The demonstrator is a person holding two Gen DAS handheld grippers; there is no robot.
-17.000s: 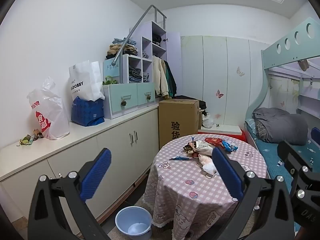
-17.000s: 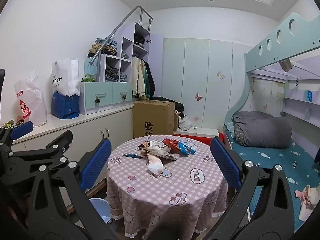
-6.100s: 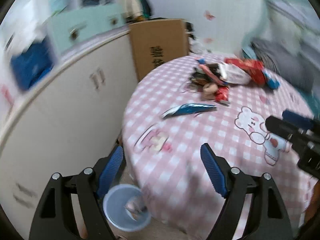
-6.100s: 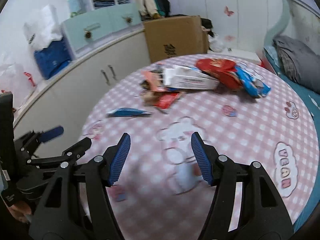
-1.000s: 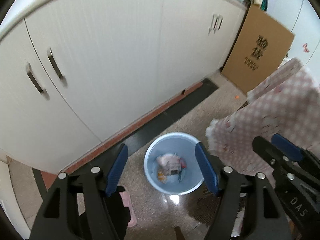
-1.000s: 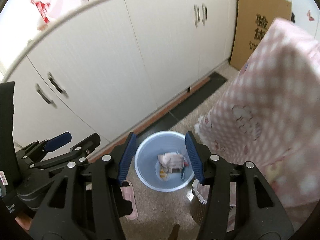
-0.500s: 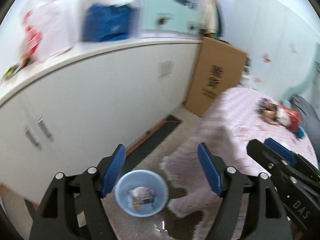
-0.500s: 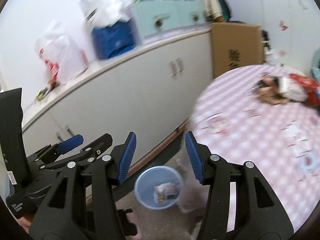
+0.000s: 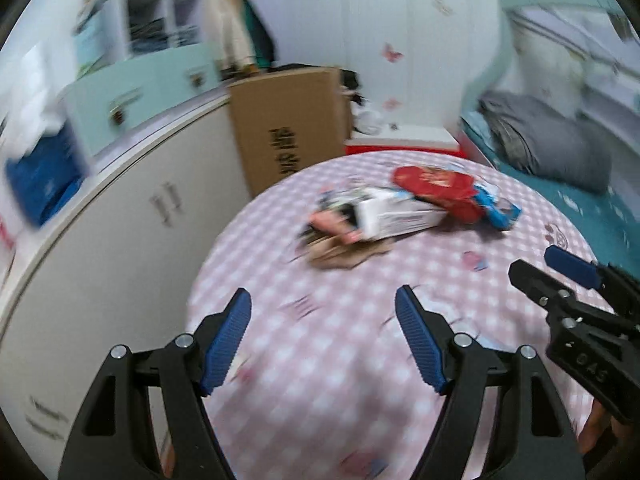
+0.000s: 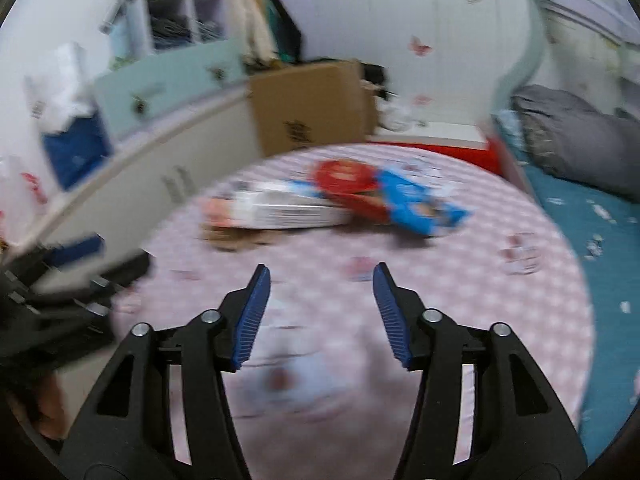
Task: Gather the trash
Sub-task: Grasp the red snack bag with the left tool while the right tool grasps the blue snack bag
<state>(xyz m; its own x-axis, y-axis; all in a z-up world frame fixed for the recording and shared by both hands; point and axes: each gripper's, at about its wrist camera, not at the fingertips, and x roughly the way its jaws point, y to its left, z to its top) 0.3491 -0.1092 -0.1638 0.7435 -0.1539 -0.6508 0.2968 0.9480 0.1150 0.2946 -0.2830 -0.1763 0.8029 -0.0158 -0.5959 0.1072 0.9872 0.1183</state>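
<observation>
Room: white cupboards (image 9: pixel 120 240) are lining one wall, a brown cardboard box (image 9: pixel 288 136) is standing at their end, and a grey bundle of bedding (image 10: pixel 576 136) is lying on a teal bed.
Desk: a round desk under a pink-and-white checked cloth (image 9: pixel 360 360) is filling the middle of both blurred views.
Trash: a heap of wrappers is sitting on the far half of the desk, well ahead of both grippers; a white rectangular carton (image 9: pixel 396 214) is lying beside a red foil packet (image 9: pixel 436 188), with a blue snack bag (image 10: pixel 416 204) touching the red one and a flat brown paper scrap (image 9: pixel 340 254) just in front.
Left gripper (image 9: pixel 323 308): it is hovering over the near edge of the desk, its blue-padded jaws spread wide and gripping nothing.
Right gripper (image 10: pixel 321 282): it is hanging above the cloth nearer the heap, jaws likewise parted and empty; its black frame is showing at the right edge of the left wrist view.
</observation>
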